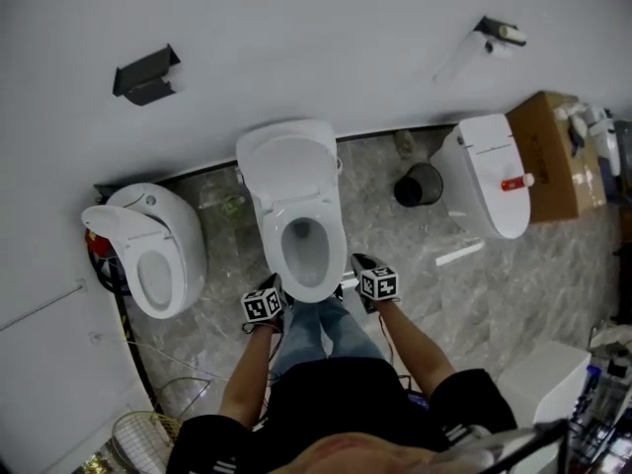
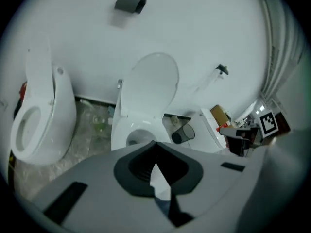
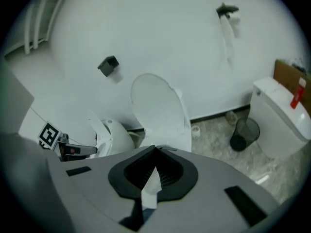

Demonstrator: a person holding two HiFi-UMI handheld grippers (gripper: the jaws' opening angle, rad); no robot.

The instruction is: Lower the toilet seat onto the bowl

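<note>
Toilet seat: middle toilet (image 1: 296, 200), white oval lid (image 1: 289, 166) upright against the wall (image 1: 316, 38). Can't tell whether the toilet seat is up with it or flat on the bowl (image 1: 306, 248); a broad white ring shows round the bowl opening. Bowl open to view, straight ahead of the person's legs (image 1: 321, 329).

Left hand-held gripper (image 1: 270, 287) just beside the bowl's front left edge, marker cube up. Its own view shows the jaws fully together with nothing between them, pointed down towards the bowl. Right hand-held gripper (image 1: 361, 264) just beside the bowl's front right edge, also pressed closed and empty. Neither one touches the toilet as far as visible.

Around: second toilet (image 1: 148, 250) to the left, its seat tilted up. Third toilet (image 1: 489, 171) to the right, with a red item on top. Black bin (image 1: 420, 184) on the floor between the middle and right toilets, near the wall. Cardboard box (image 1: 558, 156) beside the right toilet. Dark bracket (image 1: 146, 74) on the wall, upper left. Grey marbled floor (image 1: 474, 284).
</note>
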